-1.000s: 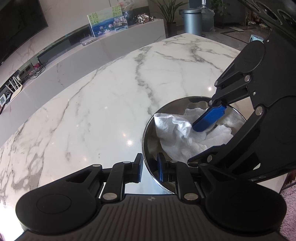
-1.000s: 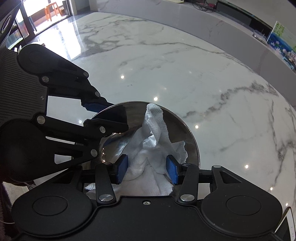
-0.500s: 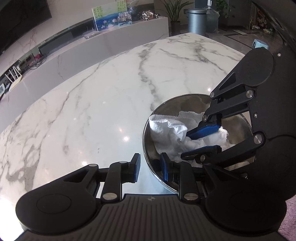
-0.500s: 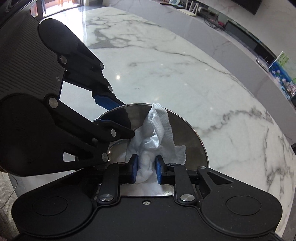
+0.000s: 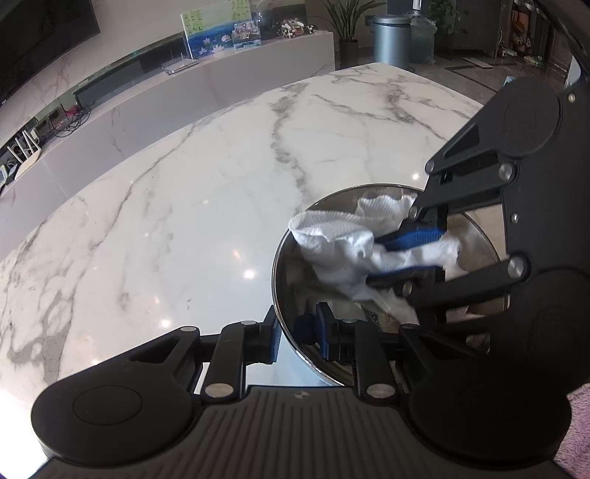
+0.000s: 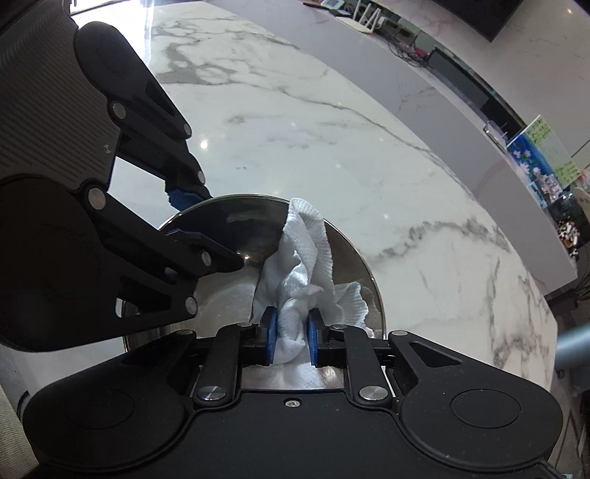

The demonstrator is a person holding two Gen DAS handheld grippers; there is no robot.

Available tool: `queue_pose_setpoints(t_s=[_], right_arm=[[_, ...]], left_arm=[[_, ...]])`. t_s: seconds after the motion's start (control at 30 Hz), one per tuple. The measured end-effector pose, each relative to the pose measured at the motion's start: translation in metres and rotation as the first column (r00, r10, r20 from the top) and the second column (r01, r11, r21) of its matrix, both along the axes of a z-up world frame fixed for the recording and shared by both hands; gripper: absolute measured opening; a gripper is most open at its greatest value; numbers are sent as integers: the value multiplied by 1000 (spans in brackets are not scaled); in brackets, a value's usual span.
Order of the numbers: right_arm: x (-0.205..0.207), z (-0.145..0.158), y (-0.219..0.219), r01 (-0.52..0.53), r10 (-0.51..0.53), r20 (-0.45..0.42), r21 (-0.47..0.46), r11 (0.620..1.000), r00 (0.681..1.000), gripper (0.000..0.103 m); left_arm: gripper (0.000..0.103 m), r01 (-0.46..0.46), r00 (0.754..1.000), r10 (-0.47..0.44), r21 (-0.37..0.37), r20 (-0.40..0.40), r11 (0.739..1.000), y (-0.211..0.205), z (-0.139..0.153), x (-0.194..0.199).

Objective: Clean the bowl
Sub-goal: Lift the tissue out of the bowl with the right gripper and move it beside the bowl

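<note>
A shiny steel bowl (image 5: 295, 331) stands on the white marble table (image 5: 184, 221). My left gripper (image 5: 297, 333) is shut on the bowl's near rim, one finger outside and one inside. A crumpled white paper towel (image 5: 332, 243) lies inside the bowl. My right gripper (image 6: 291, 335) is shut on the paper towel (image 6: 306, 258) and holds it against the bowl's inside (image 6: 236, 228). In the left wrist view the right gripper (image 5: 402, 254) reaches in from the right. In the right wrist view the left gripper (image 6: 180, 215) clamps the rim at the left.
A long marble counter (image 5: 221, 88) runs behind the table with a picture frame (image 5: 217, 33) and small items. A grey bin (image 5: 392, 37) and a plant stand beyond the table's far end. A pink rug (image 5: 579, 423) shows at the lower right.
My right gripper has closed on the paper towel and bunched it up, then shifted with it toward the bowl's side. My left gripper keeps its hold on the rim.
</note>
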State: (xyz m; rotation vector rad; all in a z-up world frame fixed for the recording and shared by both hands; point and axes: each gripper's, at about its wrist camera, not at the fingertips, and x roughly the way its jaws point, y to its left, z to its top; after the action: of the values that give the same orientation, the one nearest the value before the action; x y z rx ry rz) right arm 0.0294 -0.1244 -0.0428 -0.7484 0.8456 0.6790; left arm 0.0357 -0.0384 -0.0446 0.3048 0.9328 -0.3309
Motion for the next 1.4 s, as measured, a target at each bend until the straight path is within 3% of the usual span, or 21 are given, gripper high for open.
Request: queue_pose_setpoints(t_s=[0.47,0.73,0.87,1.0,1.17,1.27,1.4], right_arm=[[2,49,-41,140,-162,98,199,970,982,13],[13,56,-94,277,-288,-17,329,903,957,13],[9,64,-111,319,-340,-11,374,871,940,14],[8,66,-122,343,-362,-24,377,860,932,14],[9,55,-125,365,-368,-59,347,864,928,14],[9,51,-125,367,-365,-74,340,866,928,14],[13,42,-125,379,-341,-165,361,852,925,14]], left_arm=[[18,-22,999,21,12,32,1000,-1,2,-1],[23,-10,993,13,-25,118,1000,4,22,-13],[32,42,983,-35,-33,182,999,1,36,-25],[34,121,973,-109,-48,204,991,-8,43,-33],[34,264,953,-248,-71,176,962,-25,39,-41],[34,311,942,-295,-83,159,947,-32,34,-42],[33,338,933,-328,-51,146,940,-41,26,-49]])
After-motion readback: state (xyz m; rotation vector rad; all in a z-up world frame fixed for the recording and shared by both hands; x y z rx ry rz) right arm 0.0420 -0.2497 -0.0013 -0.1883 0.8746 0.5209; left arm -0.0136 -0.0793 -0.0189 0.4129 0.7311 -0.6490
